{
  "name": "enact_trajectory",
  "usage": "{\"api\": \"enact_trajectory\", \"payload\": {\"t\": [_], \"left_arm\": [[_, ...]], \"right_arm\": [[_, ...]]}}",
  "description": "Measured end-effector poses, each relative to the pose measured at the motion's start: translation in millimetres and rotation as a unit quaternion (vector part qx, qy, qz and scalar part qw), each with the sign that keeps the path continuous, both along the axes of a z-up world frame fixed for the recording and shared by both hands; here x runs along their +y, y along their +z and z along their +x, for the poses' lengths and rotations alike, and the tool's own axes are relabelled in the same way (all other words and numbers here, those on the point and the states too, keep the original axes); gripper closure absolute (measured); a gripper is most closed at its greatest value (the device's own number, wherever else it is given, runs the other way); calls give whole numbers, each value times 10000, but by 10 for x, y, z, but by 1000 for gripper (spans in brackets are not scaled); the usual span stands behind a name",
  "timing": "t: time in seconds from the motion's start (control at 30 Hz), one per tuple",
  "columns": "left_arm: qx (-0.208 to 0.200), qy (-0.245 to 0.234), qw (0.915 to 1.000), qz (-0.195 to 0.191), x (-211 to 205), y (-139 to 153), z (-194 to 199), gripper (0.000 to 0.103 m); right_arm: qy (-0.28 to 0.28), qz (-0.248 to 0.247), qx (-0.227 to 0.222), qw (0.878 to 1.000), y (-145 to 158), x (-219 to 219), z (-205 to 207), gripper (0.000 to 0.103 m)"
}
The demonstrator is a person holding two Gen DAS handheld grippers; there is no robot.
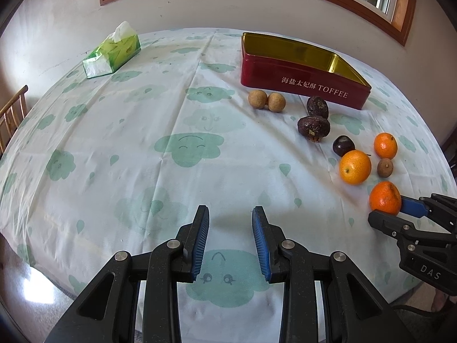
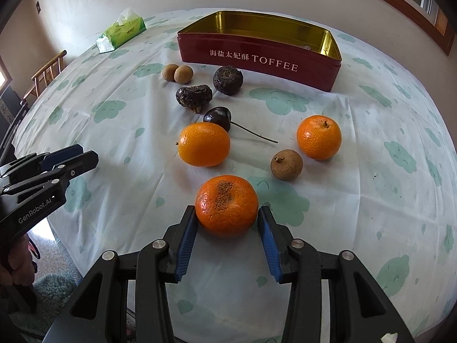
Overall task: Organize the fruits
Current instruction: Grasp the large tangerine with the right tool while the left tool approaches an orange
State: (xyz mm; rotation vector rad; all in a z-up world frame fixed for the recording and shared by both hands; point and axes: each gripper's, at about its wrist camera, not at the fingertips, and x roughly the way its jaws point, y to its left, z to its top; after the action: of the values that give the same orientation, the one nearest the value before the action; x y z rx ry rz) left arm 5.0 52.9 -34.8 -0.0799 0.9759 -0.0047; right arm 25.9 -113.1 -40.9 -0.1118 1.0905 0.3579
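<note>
Orange, scar-marked mandarin (image 2: 227, 205) sits on our desk (image 2: 371, 200) between the right gripper (image 2: 227, 214) fingers: left pad touching, right just clear. Our left gripper (image 1: 230, 214) fingers, nearly shut, hold nothing.

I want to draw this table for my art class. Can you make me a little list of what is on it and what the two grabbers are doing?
Box: open red toffee tin with gold inside, no fruit seen inside.
Orange fruits: three, nearest is the blemished orange mandarin.
Small brown round fruits: three.
Dark wrinkled fruits: two.
Dark cherry with stem: one.
Right gripper: jaws around the blemished mandarin.
Left gripper: holding nothing.
Also: green tissue pack.
</note>
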Motion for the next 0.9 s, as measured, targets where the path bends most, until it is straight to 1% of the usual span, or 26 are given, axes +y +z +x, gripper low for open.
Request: {"api": "enact_trajectory", "payload": {"t": [0.17,0.4,0.53,0.77,0.9], "left_arm": [[23,-91,10000,13,-75,-12,24,70],[45,-347,9994,-57,-239,-18,75,70],[57,-509,9986,-128,-339,-20,107,70],[-61,-882,9959,-166,-596,23,184,70],[-84,-1082,9938,-254,-737,37,250,70]], "right_arm": [[-20,-81,-52,10000,4,-2,-11,65],[-439,-28,-18,9990,-9,-229,13,65],[-639,-127,-72,9978,-18,-366,14,65],[-961,-162,-108,9952,-32,-593,56,65],[-1061,-143,-117,9942,-44,-694,90,65]]}}
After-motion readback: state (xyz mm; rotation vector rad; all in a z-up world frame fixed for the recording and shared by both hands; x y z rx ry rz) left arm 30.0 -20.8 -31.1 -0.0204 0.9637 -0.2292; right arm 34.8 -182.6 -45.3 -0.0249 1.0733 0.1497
